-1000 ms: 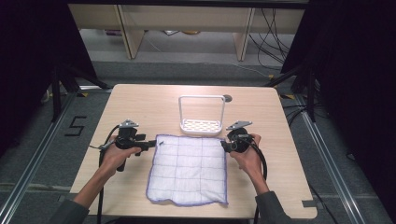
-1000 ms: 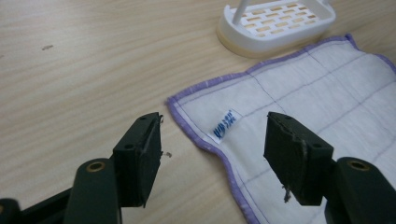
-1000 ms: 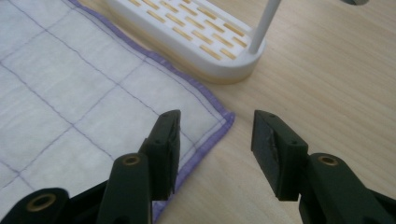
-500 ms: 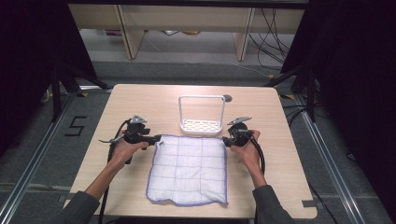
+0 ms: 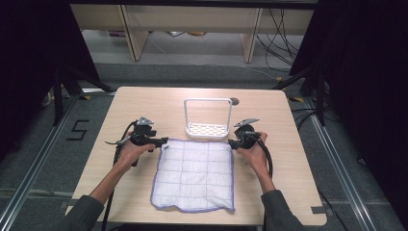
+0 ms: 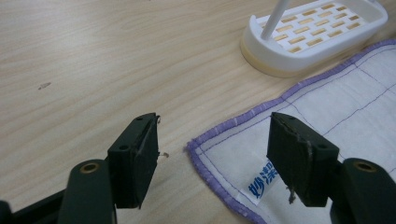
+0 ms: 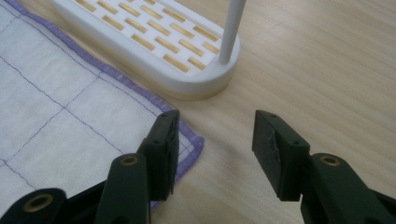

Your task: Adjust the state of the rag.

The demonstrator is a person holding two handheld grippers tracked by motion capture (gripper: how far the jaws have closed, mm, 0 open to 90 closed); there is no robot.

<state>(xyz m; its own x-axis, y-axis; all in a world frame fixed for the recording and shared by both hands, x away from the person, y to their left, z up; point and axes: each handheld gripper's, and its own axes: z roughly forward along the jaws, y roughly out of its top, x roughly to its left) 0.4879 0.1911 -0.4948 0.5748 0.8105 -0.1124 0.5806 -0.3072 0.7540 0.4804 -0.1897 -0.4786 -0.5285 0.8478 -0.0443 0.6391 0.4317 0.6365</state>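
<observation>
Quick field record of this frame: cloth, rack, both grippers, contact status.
cloth: white cloth with purple hem and grid lines, lying flat on the table
rack: white slotted rack with a tall hoop handle, just beyond the cloth's far edge
left gripper: left gripper open, jaws have just been opening, astride the cloth's far left corner, pads not pressing it
right gripper: right gripper open, at the far right corner, one jaw over the hem
contact: no grip on the cloth yet
label: small printed tag at the left corner

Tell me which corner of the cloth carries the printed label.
The far left corner of the cloth, between the left tongs: a white label with blue print lies there; the far right corner has none.
</observation>
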